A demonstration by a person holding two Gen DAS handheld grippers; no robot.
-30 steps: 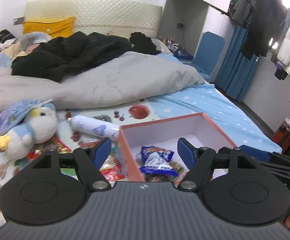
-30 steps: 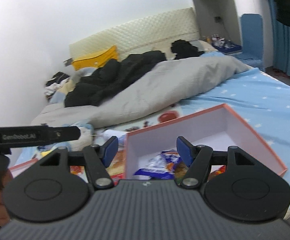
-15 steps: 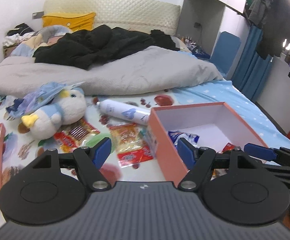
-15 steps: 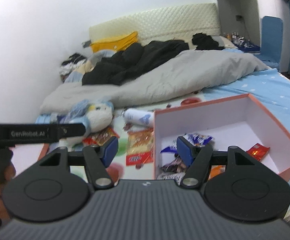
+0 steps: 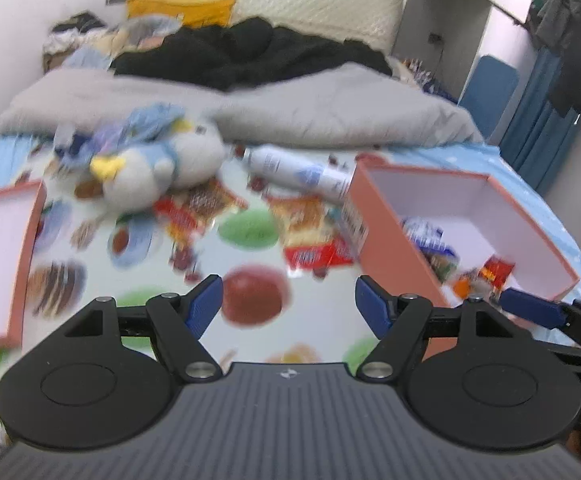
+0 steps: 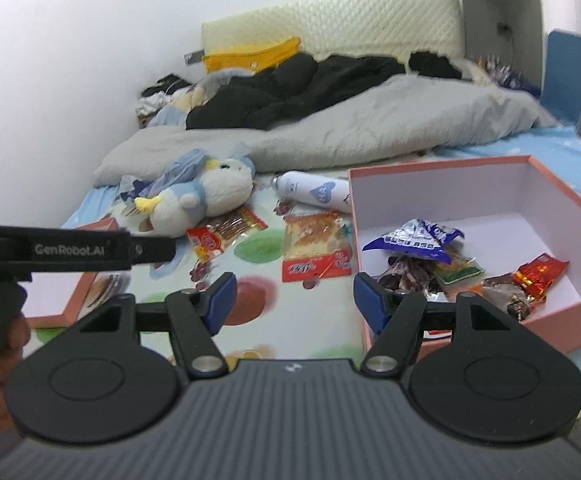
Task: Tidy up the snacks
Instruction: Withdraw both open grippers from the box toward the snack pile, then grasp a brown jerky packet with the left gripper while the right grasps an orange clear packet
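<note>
Two snack packets (image 6: 314,250) flat on the fruit-print sheet (image 6: 290,320), just left of the pink box (image 6: 562,204), several more wrapped snacks (image 6: 410,238) inside it. Left gripper (image 5: 289,306) and right gripper (image 6: 293,298) both above the sheet, fingers apart, nothing between.

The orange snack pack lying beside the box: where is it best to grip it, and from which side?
Grip the orange pack at its near red end, which points toward the right gripper. It lies flat on the sheet, so come from above and pinch that thin sealed edge. Its right side is close to the box wall, leaving little room there, I think.
</note>
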